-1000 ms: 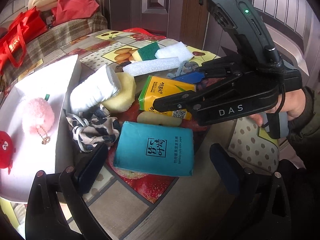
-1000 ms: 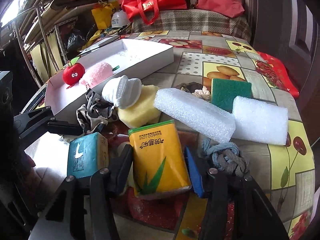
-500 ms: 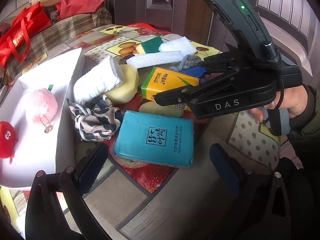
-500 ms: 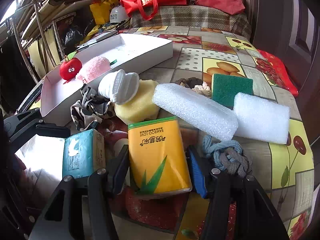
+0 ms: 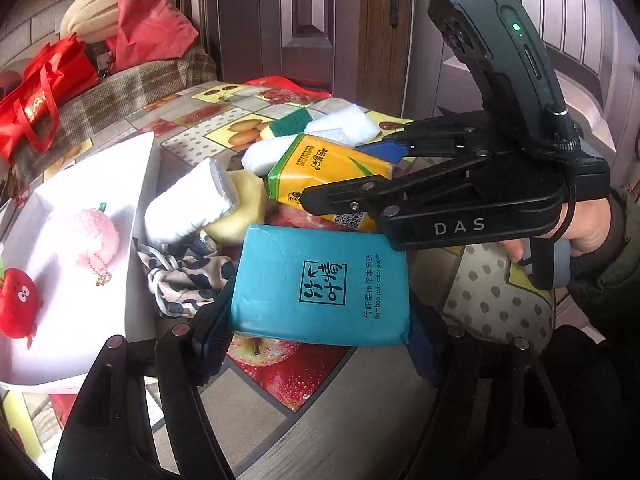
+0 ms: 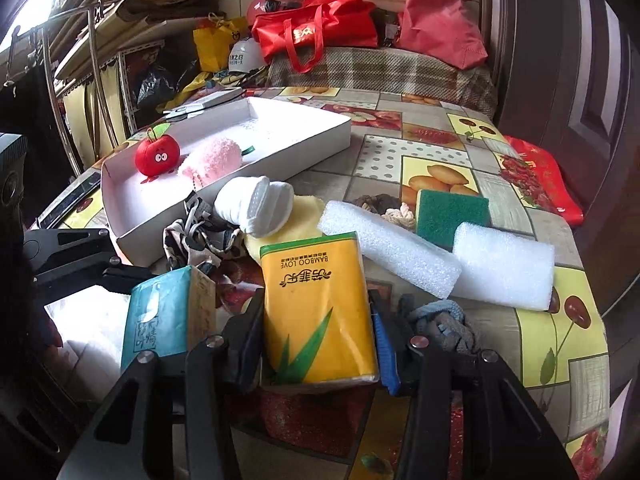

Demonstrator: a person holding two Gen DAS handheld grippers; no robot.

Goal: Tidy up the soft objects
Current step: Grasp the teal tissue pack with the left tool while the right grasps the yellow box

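Note:
My left gripper (image 5: 316,328) is shut on the teal tissue pack (image 5: 320,288) and holds it lifted off the table; the pack also shows in the right wrist view (image 6: 168,320). My right gripper (image 6: 316,344) is shut on the yellow tissue pack (image 6: 320,312), also lifted; it shows in the left wrist view (image 5: 324,172). A white tray (image 6: 224,208) at the left holds a red apple plush (image 6: 157,156) and a pink pompom (image 6: 212,158).
On the fruit-print table lie a white sock roll (image 6: 254,204), a yellow sponge (image 5: 244,208), a patterned scrunchie (image 5: 188,276), two white foam blocks (image 6: 388,248) (image 6: 504,264), a green scourer (image 6: 452,212) and a grey-blue scrunchie (image 6: 440,324). Red bags (image 6: 316,32) sit behind.
Both grippers have closed on their tissue packs and lifted them. The teal pack has risen toward the left camera; the yellow pack is tilted up off the table.

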